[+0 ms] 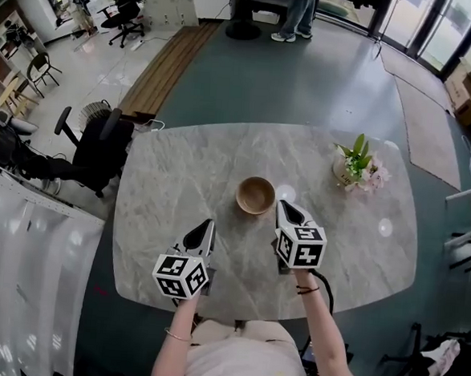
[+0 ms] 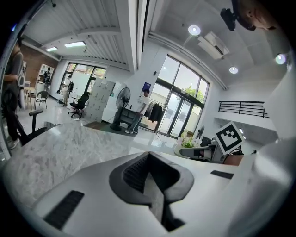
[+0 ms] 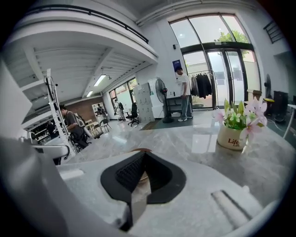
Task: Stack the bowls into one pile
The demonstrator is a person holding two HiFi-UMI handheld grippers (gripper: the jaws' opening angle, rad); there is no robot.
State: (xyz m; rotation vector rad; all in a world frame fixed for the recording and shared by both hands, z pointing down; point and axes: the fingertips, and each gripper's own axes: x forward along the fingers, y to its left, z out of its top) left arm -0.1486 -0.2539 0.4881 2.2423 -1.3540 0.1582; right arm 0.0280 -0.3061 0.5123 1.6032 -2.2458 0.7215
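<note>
Mostly hidden bowl behind closed right tongs

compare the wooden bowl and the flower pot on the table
The wooden bowl is brown and empty; the flower pot is pale and holds leaves and pink flowers. The bowl sits mid-table, close to the right tool; the pot stands farther right, apart from it. Both are round, upright, on the marble table.

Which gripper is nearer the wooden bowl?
The right gripper: its tip is just beside the wooden bowl, at the bowl's right, while the left gripper hangs farther back, toward the near edge of the table.
</note>
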